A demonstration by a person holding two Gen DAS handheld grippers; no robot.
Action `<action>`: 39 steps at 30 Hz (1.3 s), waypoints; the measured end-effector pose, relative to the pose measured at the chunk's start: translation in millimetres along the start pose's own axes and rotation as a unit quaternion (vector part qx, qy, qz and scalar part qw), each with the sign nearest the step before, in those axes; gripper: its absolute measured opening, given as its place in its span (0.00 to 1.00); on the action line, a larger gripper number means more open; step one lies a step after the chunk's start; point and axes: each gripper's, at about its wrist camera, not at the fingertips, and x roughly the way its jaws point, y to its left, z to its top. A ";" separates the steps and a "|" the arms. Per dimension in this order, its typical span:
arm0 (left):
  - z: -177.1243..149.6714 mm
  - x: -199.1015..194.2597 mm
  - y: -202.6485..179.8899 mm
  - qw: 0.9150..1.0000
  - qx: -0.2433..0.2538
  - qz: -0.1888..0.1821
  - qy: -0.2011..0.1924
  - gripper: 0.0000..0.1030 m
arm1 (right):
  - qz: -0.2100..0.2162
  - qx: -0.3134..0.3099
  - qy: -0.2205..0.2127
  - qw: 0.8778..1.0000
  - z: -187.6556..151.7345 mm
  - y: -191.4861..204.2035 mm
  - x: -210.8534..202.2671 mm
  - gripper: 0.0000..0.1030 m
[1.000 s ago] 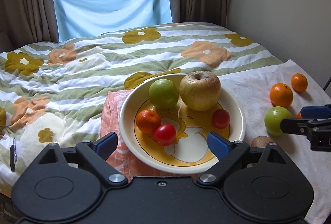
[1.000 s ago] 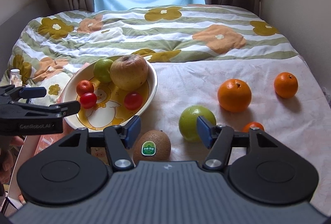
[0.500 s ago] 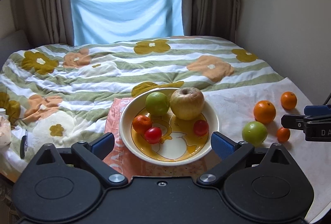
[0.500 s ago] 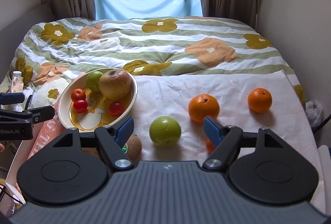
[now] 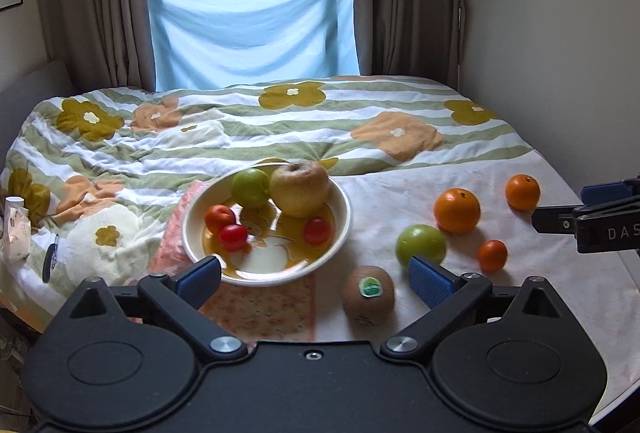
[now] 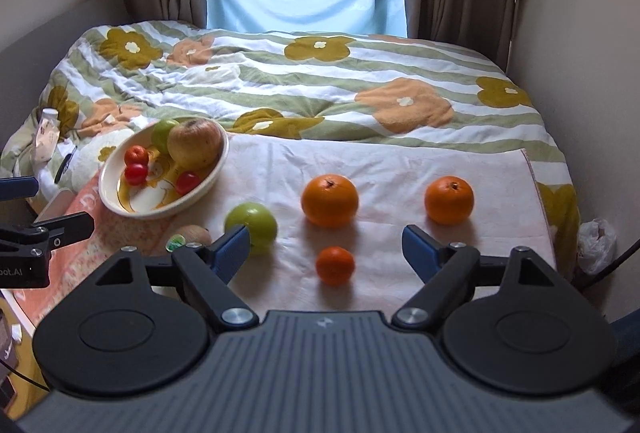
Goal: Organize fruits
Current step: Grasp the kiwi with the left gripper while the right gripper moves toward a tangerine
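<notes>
Fruit awaits sorting: bowl (image 5: 346, 211) partly filled, both tools, left (image 5: 316, 275) and right (image 6: 326, 247), spread and empty; next, a reach for the small orange (image 6: 335, 265) nearest.

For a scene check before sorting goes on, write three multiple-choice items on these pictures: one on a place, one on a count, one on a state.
1. Where does the kiwi lie?
A. in the bowl
B. on the cloth, just outside the bowl
C. held by a gripper

2. How many fruits lie outside the bowl?
A. three
B. five
C. seven

3. How do the jaws of the right gripper stand?
A. wide apart, holding nothing
B. shut on an orange
C. shut on the green fruit

Key: 1 B, the kiwi rests on the cloth beside the bowl's near rim. 2 B, the kiwi, a green fruit, two oranges and a small orange one make five. 3 A, the jaws are spread with only the cloth and the small orange fruit seen past them.
</notes>
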 end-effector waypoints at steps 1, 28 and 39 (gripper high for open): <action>-2.9 1.4 -6.0 1.000 -0.001 0.000 0.000 0.99 | 0.002 -0.004 0.001 1.000 -2.0 -5.1 1.1 0.95; -36.4 107.1 -43.8 0.998 0.041 0.000 0.045 0.81 | 0.071 -0.055 0.052 0.995 -37.3 -36.9 101.4 0.89; -38.1 115.4 -41.6 0.997 0.040 -0.020 0.064 0.52 | 0.081 -0.059 0.062 0.993 -41.0 -32.0 117.0 0.78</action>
